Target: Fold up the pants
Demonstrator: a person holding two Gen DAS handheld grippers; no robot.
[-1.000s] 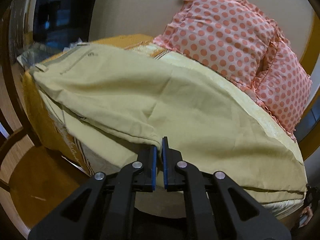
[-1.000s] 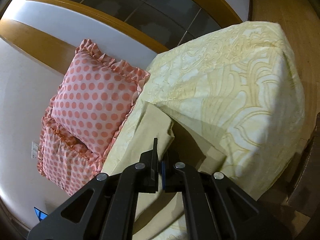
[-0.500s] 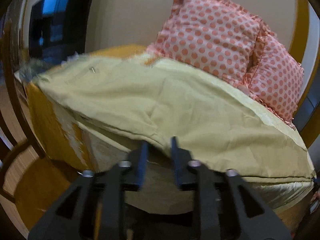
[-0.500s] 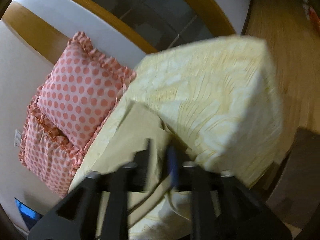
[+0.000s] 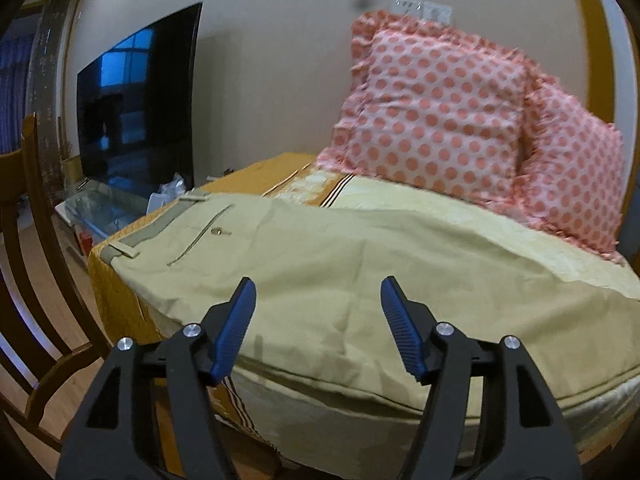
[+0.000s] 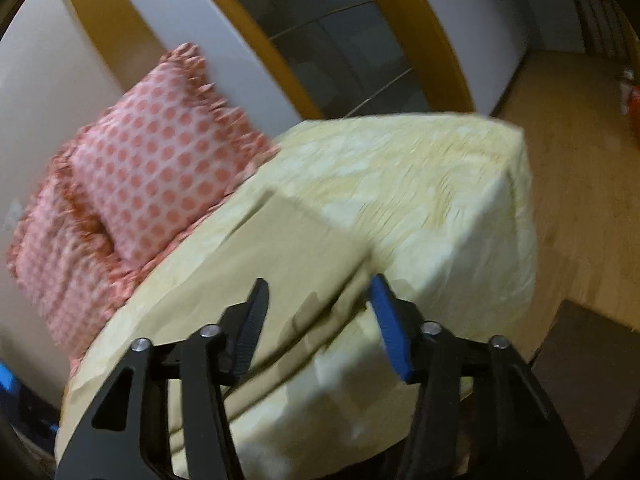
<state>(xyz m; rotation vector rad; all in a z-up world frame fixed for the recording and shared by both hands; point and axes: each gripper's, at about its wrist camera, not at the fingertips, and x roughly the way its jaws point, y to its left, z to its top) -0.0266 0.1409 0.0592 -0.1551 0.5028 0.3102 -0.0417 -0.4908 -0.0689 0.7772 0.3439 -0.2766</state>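
Note:
Khaki pants (image 5: pixel 320 264) lie spread flat along the bed, folded lengthwise, waistband at the left end with a back pocket and button showing. My left gripper (image 5: pixel 316 296) is open and empty, just above the near edge of the pants. In the right wrist view the leg end of the pants (image 6: pixel 288 256) lies on the pale yellow bedspread (image 6: pixel 432 184). My right gripper (image 6: pixel 318 294) is open and empty, just above the leg hems.
Two pink polka-dot pillows (image 5: pixel 436 108) lean on the wall at the back of the bed. A television (image 5: pixel 136 104) stands at the left on a glass stand. A wooden chair (image 5: pixel 36 280) is at the near left. Wooden floor (image 6: pixel 580 168) lies right of the bed.
Both grippers were shut on the pants' near edge; they have opened, let the cloth drop onto the bed, and drawn back and up.

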